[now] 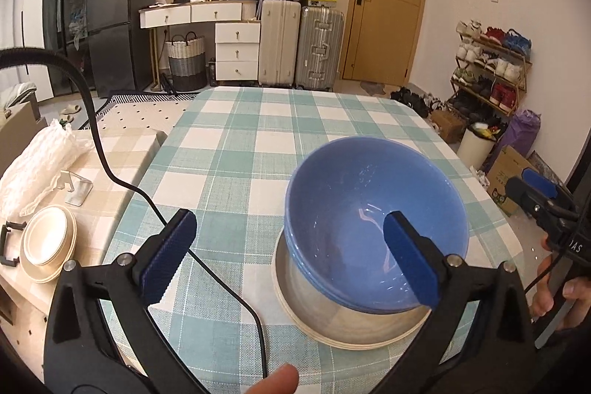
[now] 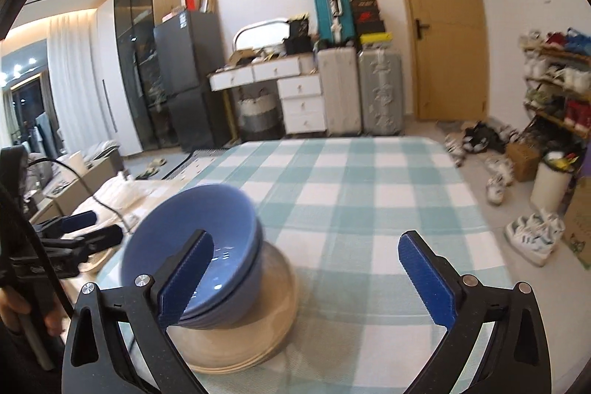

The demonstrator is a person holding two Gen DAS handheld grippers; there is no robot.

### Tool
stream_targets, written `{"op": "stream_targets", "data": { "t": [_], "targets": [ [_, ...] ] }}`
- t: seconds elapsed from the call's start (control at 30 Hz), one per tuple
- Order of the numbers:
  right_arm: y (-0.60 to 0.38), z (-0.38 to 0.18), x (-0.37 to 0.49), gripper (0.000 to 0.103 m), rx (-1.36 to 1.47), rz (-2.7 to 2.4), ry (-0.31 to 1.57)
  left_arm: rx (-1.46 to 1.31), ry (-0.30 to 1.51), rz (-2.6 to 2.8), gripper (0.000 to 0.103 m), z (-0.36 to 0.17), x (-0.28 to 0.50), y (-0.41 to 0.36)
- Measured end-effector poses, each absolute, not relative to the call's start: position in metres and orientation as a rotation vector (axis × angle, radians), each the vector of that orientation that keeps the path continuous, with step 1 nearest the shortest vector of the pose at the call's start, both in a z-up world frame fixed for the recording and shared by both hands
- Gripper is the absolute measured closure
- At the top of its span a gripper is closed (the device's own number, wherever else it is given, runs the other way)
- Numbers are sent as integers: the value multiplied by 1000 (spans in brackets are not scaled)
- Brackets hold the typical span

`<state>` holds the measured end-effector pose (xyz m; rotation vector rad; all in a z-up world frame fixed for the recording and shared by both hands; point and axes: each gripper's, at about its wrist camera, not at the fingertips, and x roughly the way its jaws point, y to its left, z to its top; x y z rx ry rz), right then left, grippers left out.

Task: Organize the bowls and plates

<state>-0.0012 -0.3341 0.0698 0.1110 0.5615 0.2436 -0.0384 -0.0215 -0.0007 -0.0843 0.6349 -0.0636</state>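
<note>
Blue bowls (image 1: 373, 209) nested, glossy, atop cream plates (image 1: 332, 331).

Glossy blue ceramic bowls (image 1: 373, 220) sit on matt cream plates (image 1: 314, 316); woven checked tablecloth (image 1: 240, 150) looks coarse.

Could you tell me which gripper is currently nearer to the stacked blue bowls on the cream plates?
Left. The left gripper has one finger in front of the blue bowls; the right gripper sits off to their right, jaws open and empty.

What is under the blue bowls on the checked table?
The blue bowls sit nested on stacked cream plates. The plates' centres are covered, so anything lying there cannot be seen.
</note>
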Motion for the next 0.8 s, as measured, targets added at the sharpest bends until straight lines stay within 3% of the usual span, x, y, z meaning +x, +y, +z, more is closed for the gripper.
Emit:
{"op": "stream_targets", "data": {
  "t": [0.8],
  "targets": [
    [-324, 43, -27, 1, 25, 256, 526, -41, 580, 17, 2, -33, -64, -14]
  ]
}}
